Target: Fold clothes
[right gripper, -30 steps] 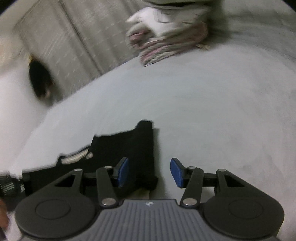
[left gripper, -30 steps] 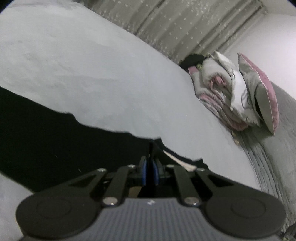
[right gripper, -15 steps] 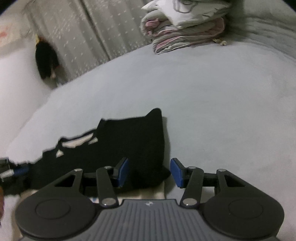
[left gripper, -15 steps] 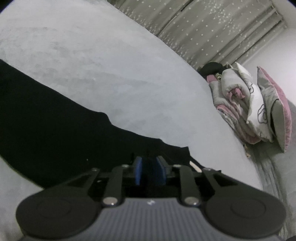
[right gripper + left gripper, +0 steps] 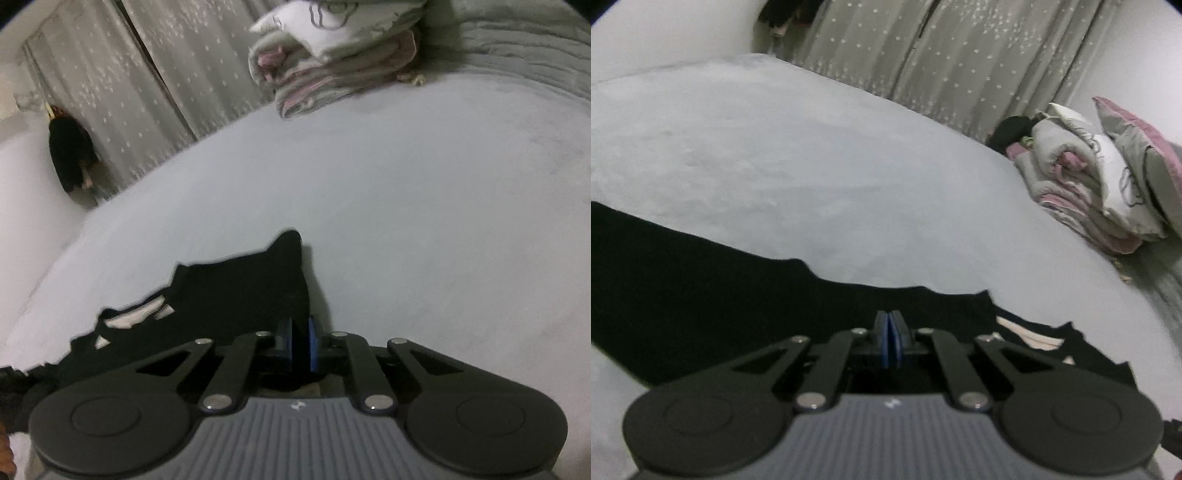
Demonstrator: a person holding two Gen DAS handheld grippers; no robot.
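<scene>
Bed (image 5: 820, 173) fills both views, its pale grey cover stretching to the starred curtains (image 5: 960, 59) along the top and the heap of folded bedding (image 5: 1082, 184) at the upper right of the left wrist view. Low in each frame lies the black garment (image 5: 701, 295), spread flat on the bed, a pale inner label showing at its neck. The left gripper (image 5: 889, 338) has its jaws pressed together with no cloth visibly between the blue pads, though they sit over the garment's near edge. The right gripper (image 5: 300, 341) has just been closing, and its jaws now pinch the dark fabric near the garment's right edge. Judged from here, a lift could drag one side only and twist the cloth, since the left side may hold nothing.
</scene>
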